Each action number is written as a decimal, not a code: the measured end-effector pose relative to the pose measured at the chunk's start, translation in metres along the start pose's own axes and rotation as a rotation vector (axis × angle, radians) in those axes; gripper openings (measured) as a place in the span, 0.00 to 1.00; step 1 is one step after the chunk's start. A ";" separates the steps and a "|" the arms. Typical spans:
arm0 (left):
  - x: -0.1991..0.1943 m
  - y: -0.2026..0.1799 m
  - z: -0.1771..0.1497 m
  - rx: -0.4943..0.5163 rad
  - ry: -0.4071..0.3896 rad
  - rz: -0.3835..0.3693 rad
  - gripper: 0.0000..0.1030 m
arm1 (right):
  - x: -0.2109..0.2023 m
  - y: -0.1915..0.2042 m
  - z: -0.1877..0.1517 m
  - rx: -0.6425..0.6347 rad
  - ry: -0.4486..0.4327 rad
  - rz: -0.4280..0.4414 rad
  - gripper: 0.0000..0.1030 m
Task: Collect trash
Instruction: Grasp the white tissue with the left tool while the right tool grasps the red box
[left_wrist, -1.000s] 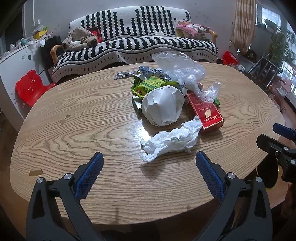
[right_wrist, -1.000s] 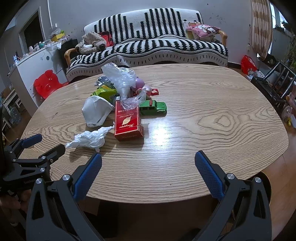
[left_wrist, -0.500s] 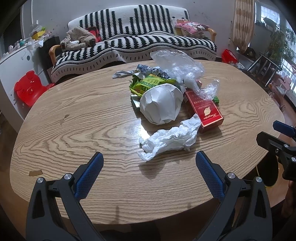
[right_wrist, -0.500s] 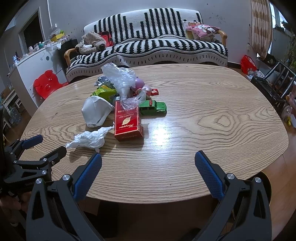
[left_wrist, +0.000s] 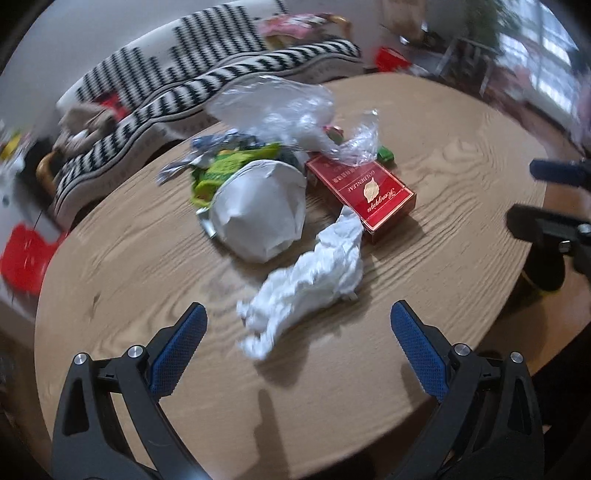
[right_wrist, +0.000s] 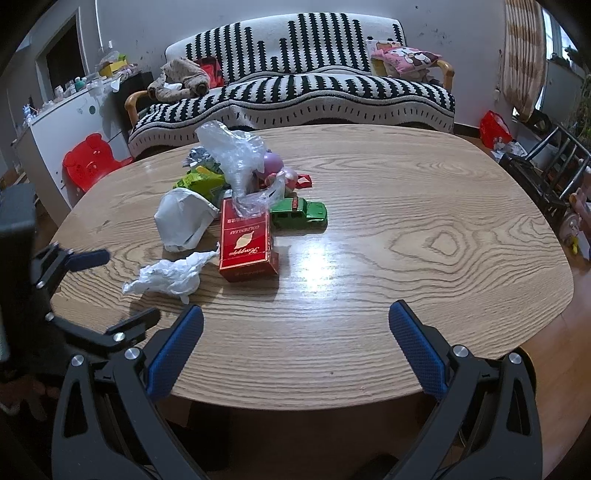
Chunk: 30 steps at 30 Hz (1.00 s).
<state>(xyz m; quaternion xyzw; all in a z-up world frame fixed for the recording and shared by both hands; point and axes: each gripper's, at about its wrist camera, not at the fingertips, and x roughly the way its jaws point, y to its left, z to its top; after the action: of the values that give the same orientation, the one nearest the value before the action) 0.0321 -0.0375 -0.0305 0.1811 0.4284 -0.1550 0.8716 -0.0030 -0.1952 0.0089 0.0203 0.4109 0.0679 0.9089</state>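
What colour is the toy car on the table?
Green; the toy car shows best in the right wrist view, behind the red box.

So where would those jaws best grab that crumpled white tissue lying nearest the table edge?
Probably across the thick bunched middle of the crumpled tissue, coming down from above and the near side with the left gripper, whose open jaws already straddle it. The tissue lies long and low on the wooden table, one end touching the red cigarette box, so a pinch across its narrow width looks surest.
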 end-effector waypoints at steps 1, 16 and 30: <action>0.007 0.002 0.003 0.017 0.008 -0.025 0.94 | 0.002 0.000 0.001 0.001 0.004 0.000 0.94; 0.031 0.020 0.006 0.028 0.067 -0.130 0.20 | 0.055 0.021 0.021 -0.072 0.078 -0.047 0.94; -0.018 0.075 -0.006 -0.286 -0.051 -0.153 0.19 | 0.118 0.074 0.046 -0.209 0.068 -0.049 0.85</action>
<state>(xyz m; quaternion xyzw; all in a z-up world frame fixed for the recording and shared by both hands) 0.0495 0.0342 -0.0056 0.0179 0.4366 -0.1630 0.8846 0.1007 -0.1041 -0.0419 -0.0870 0.4326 0.0885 0.8930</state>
